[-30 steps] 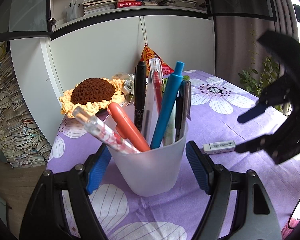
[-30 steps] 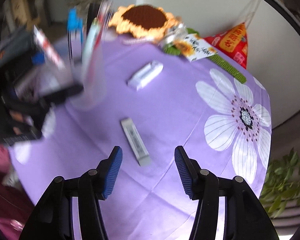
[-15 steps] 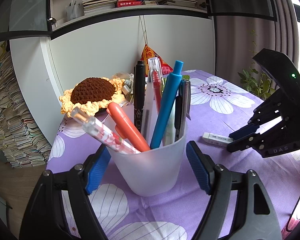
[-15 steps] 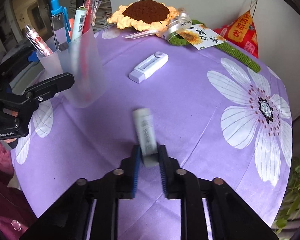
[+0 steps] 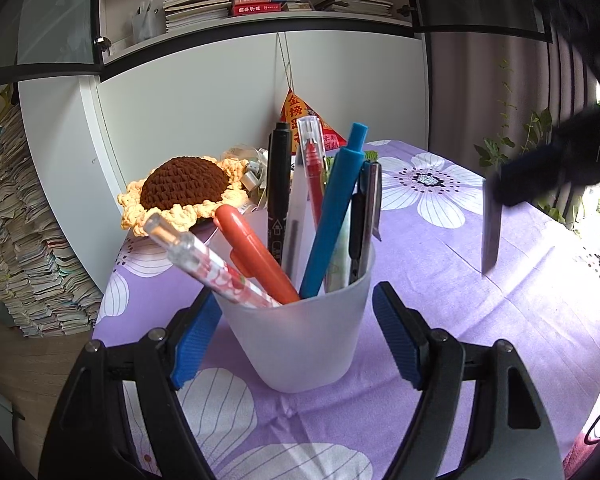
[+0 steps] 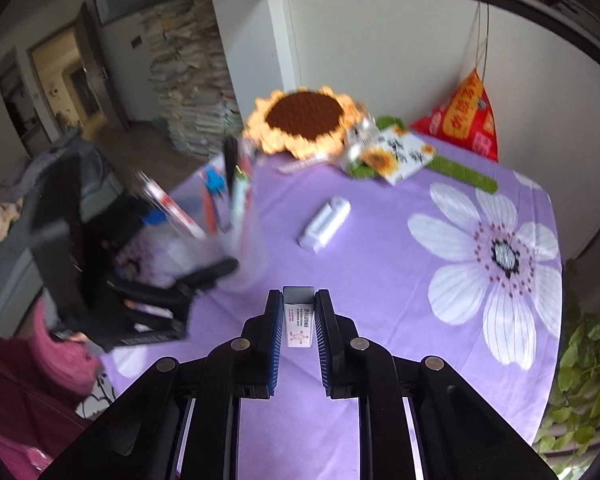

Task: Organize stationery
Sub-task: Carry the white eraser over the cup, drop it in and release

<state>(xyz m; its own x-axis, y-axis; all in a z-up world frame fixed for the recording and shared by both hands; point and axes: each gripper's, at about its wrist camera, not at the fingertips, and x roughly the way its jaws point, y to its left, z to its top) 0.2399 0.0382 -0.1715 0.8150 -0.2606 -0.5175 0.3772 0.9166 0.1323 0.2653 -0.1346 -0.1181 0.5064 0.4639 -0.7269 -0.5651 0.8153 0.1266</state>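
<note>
Change: a second before, the eraser [image 6: 298,322] lay flat on the purple surface [image 6: 380,248] between the parted fingers of our right gripper [image 6: 298,320]; now those fingers had closed on it and lifted it clear.
Right gripper: nearly shut, blue pads pressed on both long sides of the eraser, which stood up between them, its grey end on top.
Left gripper [image 5: 296,340]: unmoved; its fingers stood either side of the frosted pen cup [image 5: 300,336], the left pad touching its wall, the right pad showing a narrow gap.
Eraser's place: in the air, to the right of the cup and near it.
Still out: a white correction-tape case [image 6: 325,224] lay on the surface beyond the cup.
Meaning: pickup done, we judged; the eraser next needed carrying to the cup.
</note>
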